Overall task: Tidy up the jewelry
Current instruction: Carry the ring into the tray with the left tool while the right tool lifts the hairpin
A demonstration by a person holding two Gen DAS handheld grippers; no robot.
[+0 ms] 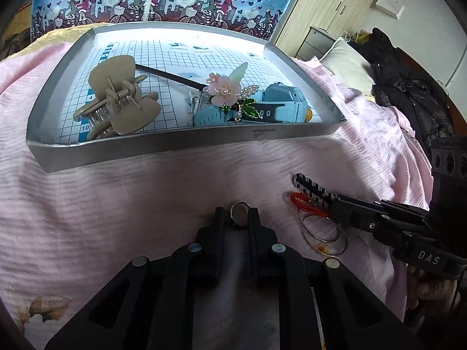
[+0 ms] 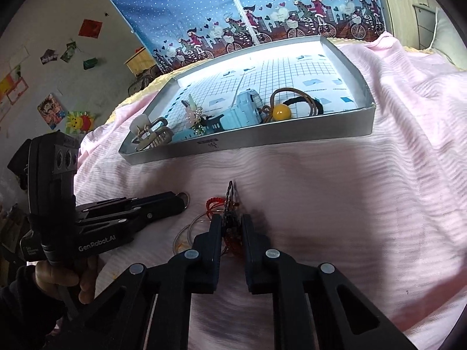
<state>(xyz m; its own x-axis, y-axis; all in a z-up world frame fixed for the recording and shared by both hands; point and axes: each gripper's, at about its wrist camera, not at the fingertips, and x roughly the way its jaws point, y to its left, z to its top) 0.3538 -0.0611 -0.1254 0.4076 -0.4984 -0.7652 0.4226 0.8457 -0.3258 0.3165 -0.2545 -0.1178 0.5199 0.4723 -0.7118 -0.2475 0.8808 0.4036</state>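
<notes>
On the pink bedspread (image 1: 146,204), near the silver tray (image 1: 181,148), the left tongs (image 1: 238,218) are clamping a ring (image 1: 240,211) while the right tongs (image 2: 230,224) are clamping a red cord bracelet (image 2: 214,202). Next, seemingly, lifting both trayward, joining the claw clip (image 1: 119,102), blue watch (image 1: 280,105), flower hairpin (image 1: 223,87).

On the pink ribbed bedspread (image 1: 146,192) the left gripper (image 1: 238,218) has its black fingers closed on a small round silver ring (image 1: 239,210). Just to its right, the right gripper (image 1: 313,194) lies low over a red braided cord bracelet (image 1: 303,202) and thin clear bangles (image 1: 324,236). Beyond them sits a shallow silver tray (image 1: 186,148) holding a beige claw hair clip (image 1: 119,99), a pink flower hairpin (image 1: 221,90) and a pale blue watch (image 1: 280,103).
</notes>
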